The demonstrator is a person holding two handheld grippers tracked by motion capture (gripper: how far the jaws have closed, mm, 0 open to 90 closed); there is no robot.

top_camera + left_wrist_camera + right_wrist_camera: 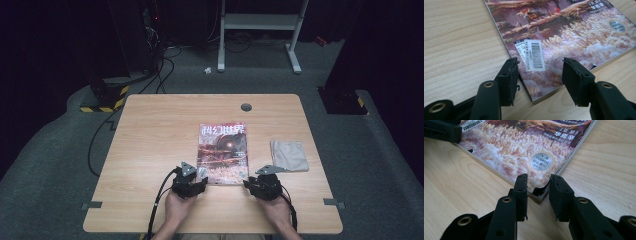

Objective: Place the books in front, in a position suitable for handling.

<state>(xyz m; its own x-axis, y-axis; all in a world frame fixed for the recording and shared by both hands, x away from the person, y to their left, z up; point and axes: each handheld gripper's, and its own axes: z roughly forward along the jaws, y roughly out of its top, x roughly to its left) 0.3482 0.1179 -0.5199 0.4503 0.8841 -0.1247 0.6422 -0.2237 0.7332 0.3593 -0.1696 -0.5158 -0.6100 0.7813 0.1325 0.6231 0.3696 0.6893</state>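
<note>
At the near edge of the light wooden worktop (150, 150) the person's two hands come in from six o'clock, each with black two-jaw tongs. The left tongs (196, 184) stand at the near left corner of the glossy magazine with a reddish fantasy cover (223, 152), and the right tongs (250, 184) stand at its near right corner.

In the left gripper view the left tongs (540, 72) are half open, one jaw on each side of the corner near the white barcode sticker (536, 55), and the pads do not press on the cover. In the right gripper view the right tongs (538, 187) are narrower, set around the torn corner just under the round silver seal (541, 161); I cannot tell if the pads already touch the paper.

My judgement: the approach is done, but the grasp is not. The magazine lies flat and closed at the middle of the worktop, so gripping and then lifting or opening is left.

At three o'clock from the magazine lies a folded beige cloth (289, 155), near but apart from it. At twelve o'clock, close to the far edge, sits a small grey round cable hole (246, 107). The left half of the worktop is bare and gives good room; the near edge is close behind the hands.
</note>
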